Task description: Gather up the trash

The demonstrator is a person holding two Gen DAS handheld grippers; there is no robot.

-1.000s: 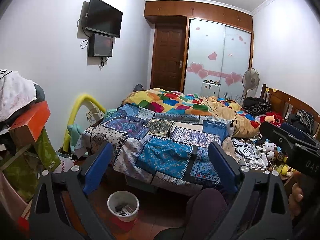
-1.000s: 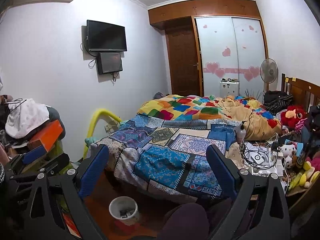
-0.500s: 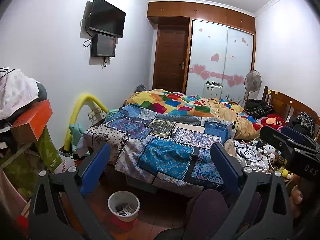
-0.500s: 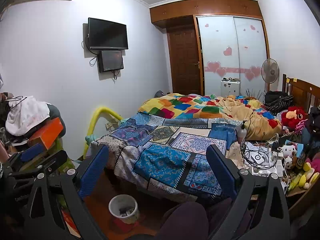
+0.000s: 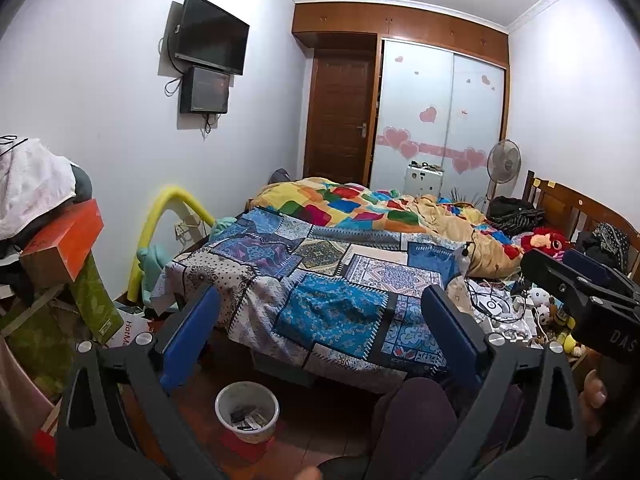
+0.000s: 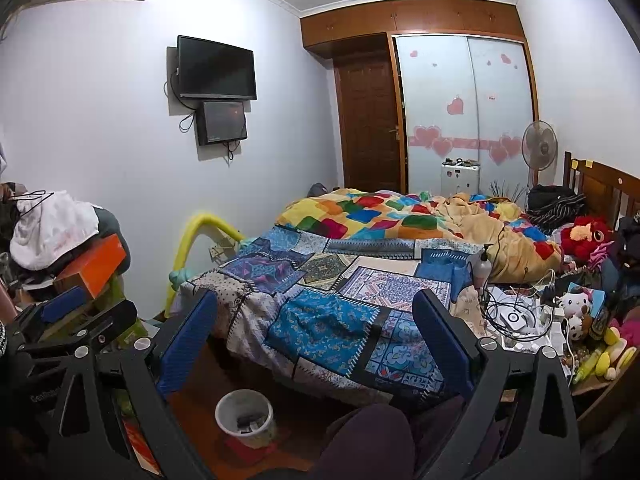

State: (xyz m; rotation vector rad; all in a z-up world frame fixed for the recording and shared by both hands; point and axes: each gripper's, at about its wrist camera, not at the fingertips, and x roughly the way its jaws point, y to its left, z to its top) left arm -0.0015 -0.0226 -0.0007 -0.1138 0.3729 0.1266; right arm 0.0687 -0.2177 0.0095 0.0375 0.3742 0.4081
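Observation:
A small white trash bin [image 5: 247, 411] with some scraps inside stands on the wooden floor at the foot of the bed; it also shows in the right wrist view [image 6: 245, 416]. My left gripper [image 5: 320, 312] is open and empty, held high above the floor and facing the bed. My right gripper [image 6: 314, 312] is open and empty too, at about the same height. The right gripper's body [image 5: 580, 300] shows at the right of the left wrist view. The left gripper's body [image 6: 68, 332] shows at the left of the right wrist view.
A bed [image 5: 340, 264] with patchwork quilts fills the middle. A cluttered bedside surface with cables, toys and a pump bottle [image 6: 482, 268] is at the right. Stacked boxes and clothes [image 5: 60, 240] stand at the left. A person's knee [image 6: 372, 440] is below the grippers.
Both views have shifted slightly; the bin and bed sit a little lower and closer in frame. Both grippers stay open and empty.

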